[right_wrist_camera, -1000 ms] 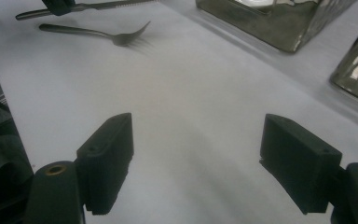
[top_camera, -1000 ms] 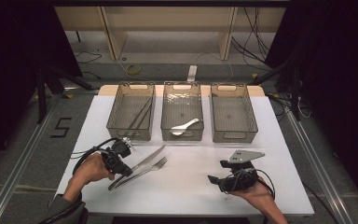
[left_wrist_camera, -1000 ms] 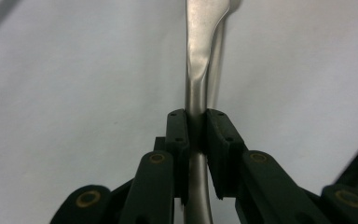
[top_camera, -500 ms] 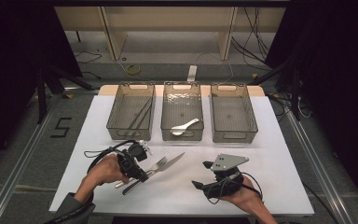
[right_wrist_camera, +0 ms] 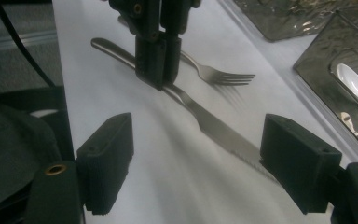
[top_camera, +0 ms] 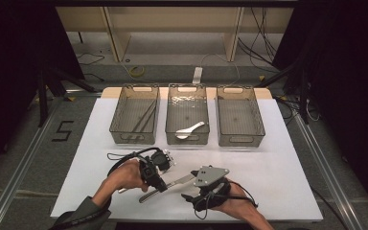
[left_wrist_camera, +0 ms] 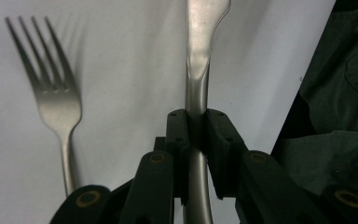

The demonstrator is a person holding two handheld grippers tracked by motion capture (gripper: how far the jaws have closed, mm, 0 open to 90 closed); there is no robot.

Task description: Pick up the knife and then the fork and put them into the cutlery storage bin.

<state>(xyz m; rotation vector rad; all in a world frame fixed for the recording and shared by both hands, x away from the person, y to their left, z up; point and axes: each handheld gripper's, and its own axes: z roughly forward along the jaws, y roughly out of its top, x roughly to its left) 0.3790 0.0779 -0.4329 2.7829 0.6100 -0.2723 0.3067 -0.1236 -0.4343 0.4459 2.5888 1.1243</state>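
Observation:
A steel table knife (left_wrist_camera: 200, 56) has its handle clamped in my left gripper (left_wrist_camera: 196, 130), which is shut on it. In the high view this gripper (top_camera: 158, 184) is near the table's front, and the knife (top_camera: 182, 180) points right toward my right gripper (top_camera: 189, 192). A fork (left_wrist_camera: 58, 100) lies beside the knife on the white table. In the right gripper view my right gripper (right_wrist_camera: 203, 161) is open. Its jaws stand either side of the serrated knife blade (right_wrist_camera: 219, 128), apart from it. The fork (right_wrist_camera: 223, 77) lies beyond the blade, and the left gripper (right_wrist_camera: 157, 60) is further back.
Three clear bins stand in a row at the back of the white table (top_camera: 287, 158). The left bin (top_camera: 120, 115) holds dark chopsticks, the middle bin (top_camera: 172, 120) holds a white spoon (top_camera: 188, 130), and the right bin (top_camera: 239, 115) looks empty. A person's sleeve (left_wrist_camera: 345, 93) is close to the table's front edge.
My left gripper has moved right along the cutlery and shut on the knife handle. My right gripper has moved left toward the knife blade.

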